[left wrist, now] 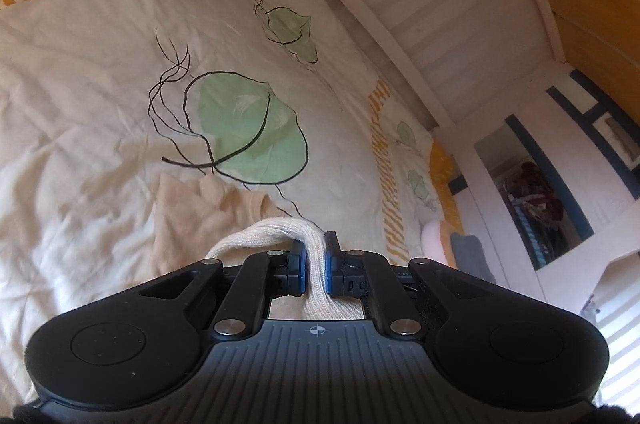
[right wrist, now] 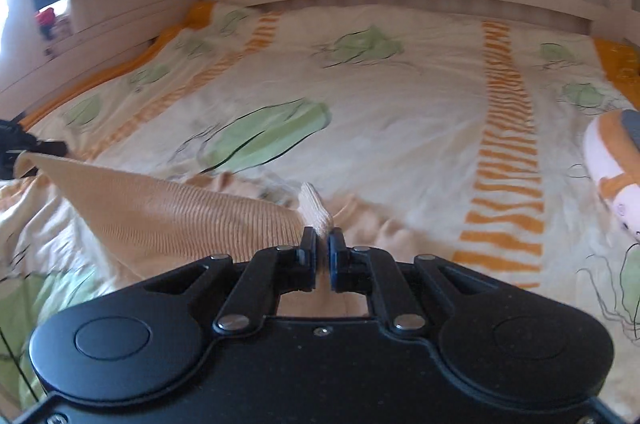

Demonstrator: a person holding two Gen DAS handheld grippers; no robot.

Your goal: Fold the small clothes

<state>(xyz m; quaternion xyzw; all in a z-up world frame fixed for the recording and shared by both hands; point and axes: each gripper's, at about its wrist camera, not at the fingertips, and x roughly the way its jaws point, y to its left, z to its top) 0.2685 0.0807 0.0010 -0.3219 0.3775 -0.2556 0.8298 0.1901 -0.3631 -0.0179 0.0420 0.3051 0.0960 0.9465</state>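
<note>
Left hand-held gripper (left wrist: 316,266) around, seemingly, garment (left wrist: 316,288)

Right tool (right wrist: 323,244), lower centre of frame: jaws clamped on a bunched edge of the cream ribbed garment (right wrist: 180,220). The garment is stretched taut toward the left edge, where the other tool (right wrist: 24,147) grips its far corner. Below lies the bed (right wrist: 400,95), patterned cover. A soft toy (right wrist: 612,167) lies at right edge.
</note>
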